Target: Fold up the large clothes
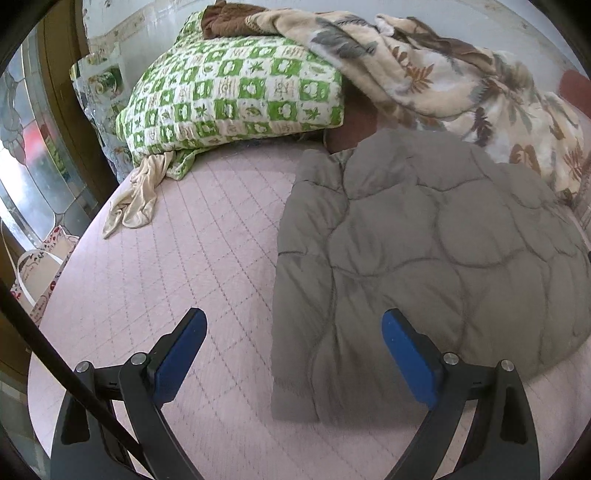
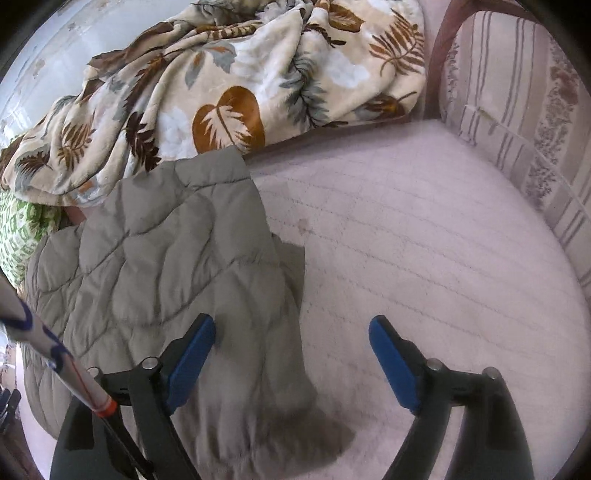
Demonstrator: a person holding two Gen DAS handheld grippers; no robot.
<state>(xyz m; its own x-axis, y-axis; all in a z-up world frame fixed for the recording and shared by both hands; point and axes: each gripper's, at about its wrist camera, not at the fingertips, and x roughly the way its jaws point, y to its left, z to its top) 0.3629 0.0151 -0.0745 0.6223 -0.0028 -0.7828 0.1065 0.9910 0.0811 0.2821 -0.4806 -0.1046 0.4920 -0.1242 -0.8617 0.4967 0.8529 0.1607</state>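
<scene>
Left wrist view: left tongs (image 1: 294,334) stand wide apart, nothing between the blue pads, hanging above the pink quilted bed (image 1: 192,236). The grey quilted jacket (image 1: 424,266) lies flat on the bed, right of centre; its near left edge runs up between the two pads as seen from here, but the pads do not press on it. Behind the jacket, a leaf-print blanket (image 1: 443,81) is heaped at the far right. A green checked pillow (image 1: 236,92) sits at the far left with a brown cloth (image 1: 225,22) on top. A beige stocking-like garment (image 1: 136,195) lies crumpled on the bed just in front of the pillow.

Right wrist view: right tongs (image 2: 291,336) also spread wide, empty. The jacket (image 2: 177,266) fills the left half; its right edge and a sleeve-like flap pass under the left pad. The right pad hangs over bare bed (image 2: 424,240). Blanket (image 2: 240,85) lies beyond, touching the jacket's far edge. A striped headboard cushion (image 2: 517,110) borders the bed at right.
</scene>
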